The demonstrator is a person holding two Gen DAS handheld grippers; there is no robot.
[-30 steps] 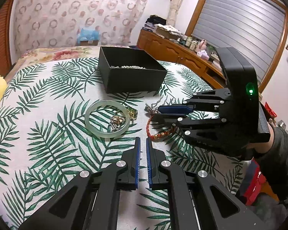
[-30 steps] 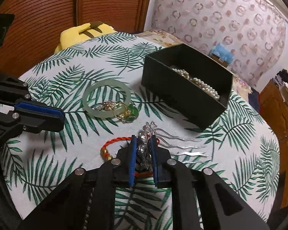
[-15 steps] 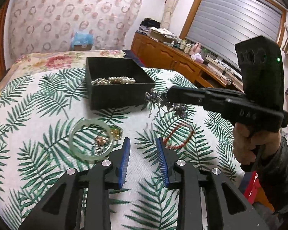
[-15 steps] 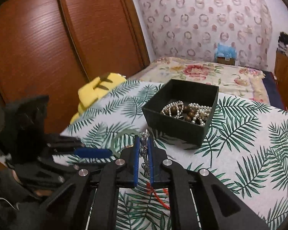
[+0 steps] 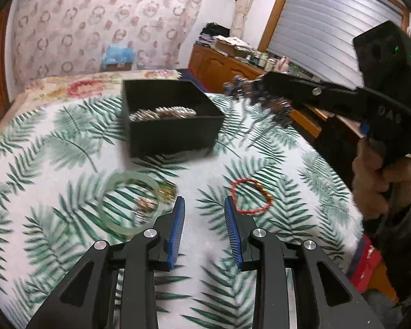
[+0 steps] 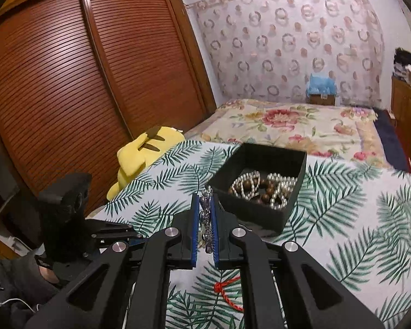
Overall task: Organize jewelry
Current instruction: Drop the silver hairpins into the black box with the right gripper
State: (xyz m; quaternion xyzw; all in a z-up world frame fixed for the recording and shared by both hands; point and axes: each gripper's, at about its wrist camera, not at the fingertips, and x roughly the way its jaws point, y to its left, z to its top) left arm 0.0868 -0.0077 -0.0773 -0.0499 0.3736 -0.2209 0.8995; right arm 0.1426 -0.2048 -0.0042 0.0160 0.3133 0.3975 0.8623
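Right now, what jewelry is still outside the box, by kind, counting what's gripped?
Green bangle: 1, on the cloth
Red cord bracelet: 1, on the cloth
Small gold and silver pieces by the bangle: too blurred to count
Silver hairpin: 1, in the right gripper
Total: 3 clear pieces, plus the blurred cluster

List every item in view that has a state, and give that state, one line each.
black box: open, no lid on it, pearl and wooden beads inside
silver hairpin: clamped, lifted off the cloth
right gripper: shut on the silver hairpin
left gripper: open, holding nothing
jade bangle: lying flat on the cloth
red cord bracelet: lying flat on the cloth
wardrobe doors: closed
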